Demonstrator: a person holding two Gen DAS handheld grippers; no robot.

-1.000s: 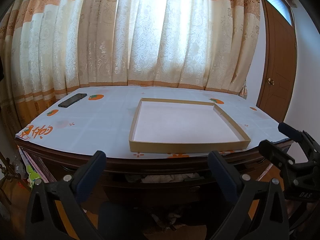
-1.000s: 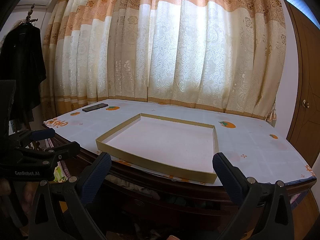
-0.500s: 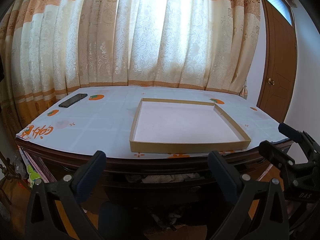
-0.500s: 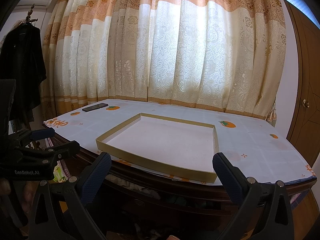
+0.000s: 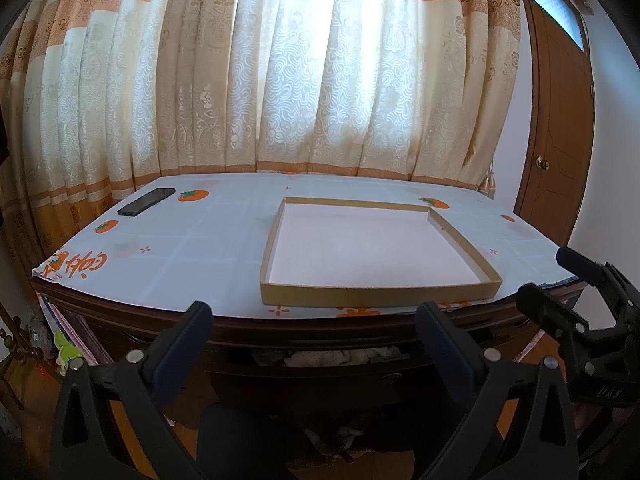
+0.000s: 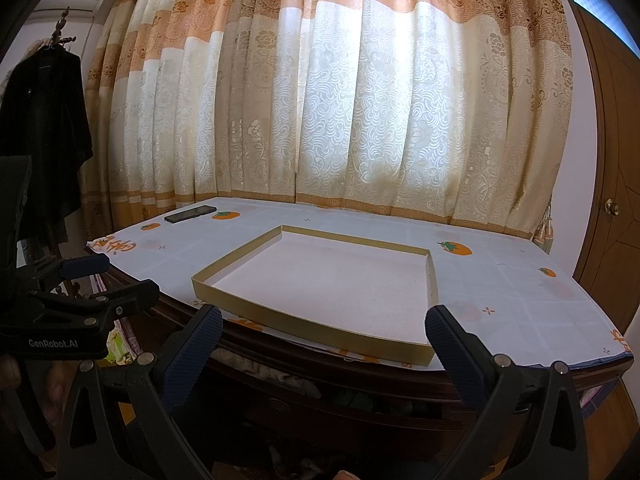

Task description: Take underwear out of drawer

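Left gripper: black two-finger left gripper [image 5: 312, 320] with blue pads, lower centre of the left view, jaws wide apart, holding nothing.
Right gripper: matching black right gripper [image 6: 322, 326], lower centre of the right view, jaws likewise spread and empty.
Drawer: dark wooden drawer [image 5: 320, 376] under the table edge, lower centre, slightly open.
Underwear: pale crumpled fabric [image 5: 332, 357] visible in the drawer gap; judged the underwear, not yet touched.
Tray: shallow tan cardboard tray [image 5: 376, 296] on the tablecloth, centre right, with nothing in it.
Phone: black phone [image 5: 146, 201], upper left of the table.
Progress: judged at the start; reaching in, grasping and lifting out all remain.
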